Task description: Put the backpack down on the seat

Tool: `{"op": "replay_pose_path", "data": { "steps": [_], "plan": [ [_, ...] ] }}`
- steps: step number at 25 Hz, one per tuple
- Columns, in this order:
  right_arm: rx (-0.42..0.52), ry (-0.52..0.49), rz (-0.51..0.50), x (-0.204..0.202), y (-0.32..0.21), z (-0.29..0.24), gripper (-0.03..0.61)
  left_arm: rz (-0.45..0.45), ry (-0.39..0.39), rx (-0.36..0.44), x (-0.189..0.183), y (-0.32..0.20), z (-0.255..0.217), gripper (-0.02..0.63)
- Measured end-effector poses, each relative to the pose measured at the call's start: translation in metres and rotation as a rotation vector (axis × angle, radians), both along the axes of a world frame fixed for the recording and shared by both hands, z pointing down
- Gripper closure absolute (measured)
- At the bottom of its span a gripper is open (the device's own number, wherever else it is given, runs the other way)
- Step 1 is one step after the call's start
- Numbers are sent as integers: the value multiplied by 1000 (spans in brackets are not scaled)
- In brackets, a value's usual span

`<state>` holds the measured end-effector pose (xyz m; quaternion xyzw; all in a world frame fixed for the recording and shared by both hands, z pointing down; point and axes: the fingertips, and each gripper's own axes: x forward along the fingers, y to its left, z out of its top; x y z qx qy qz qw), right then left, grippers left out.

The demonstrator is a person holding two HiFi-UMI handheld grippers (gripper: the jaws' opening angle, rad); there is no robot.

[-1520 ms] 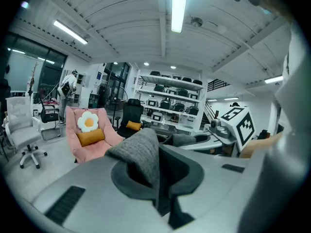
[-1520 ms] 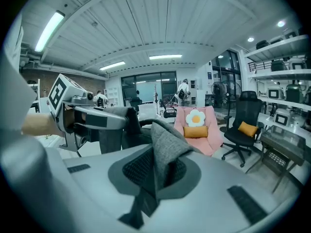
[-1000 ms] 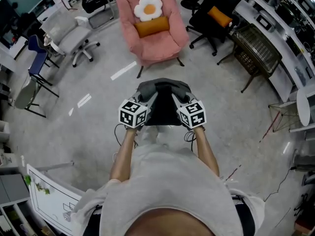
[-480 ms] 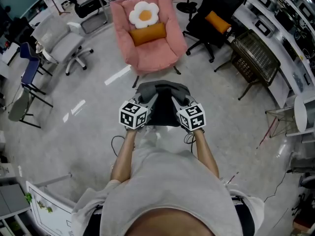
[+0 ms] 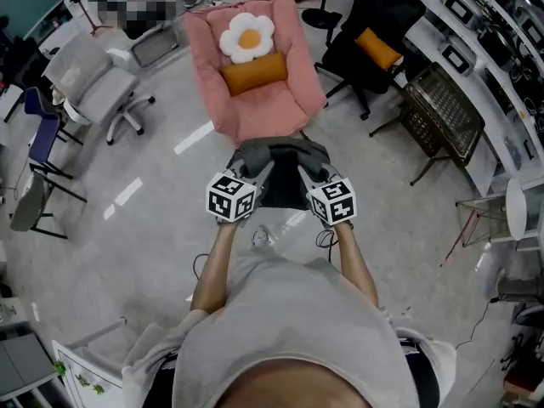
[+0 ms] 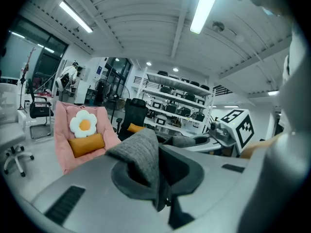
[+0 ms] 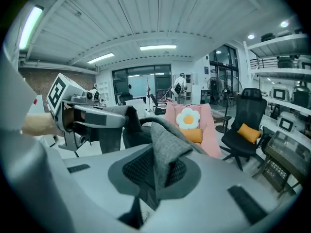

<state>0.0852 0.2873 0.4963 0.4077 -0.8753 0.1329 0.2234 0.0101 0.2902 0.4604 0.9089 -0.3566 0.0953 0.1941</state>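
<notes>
While forearms (image 5: 212,266) extend forward | left gripper (image 5: 262,171), right gripper (image 5: 303,172) clamp backpack (image 5: 280,153)

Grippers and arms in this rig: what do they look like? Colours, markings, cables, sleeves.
The left gripper and right gripper: pale grey fingers, dark grey pads, each topped by a white cube with black square markers. Thin dark cable loops under each. Short-sleeved pale grey top; forearms bare.

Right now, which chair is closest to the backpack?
The pink armchair with the flower cushion. It sits right in front of the backpack, while the black office chair and the white office chair stand farther off to the sides.
</notes>
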Motion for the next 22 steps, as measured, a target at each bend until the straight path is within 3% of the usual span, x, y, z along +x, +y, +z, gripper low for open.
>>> {"op": "replay_pose_path", "data": {
  "steps": [10, 22],
  "plan": [
    [-9, 20, 19, -25, -90, 7, 549, 28, 5, -6, -24, -95, 6, 583],
    [-18, 16, 55, -40, -137, 16, 549, 68, 1, -11, -39, -147, 15, 583]
  ]
}}
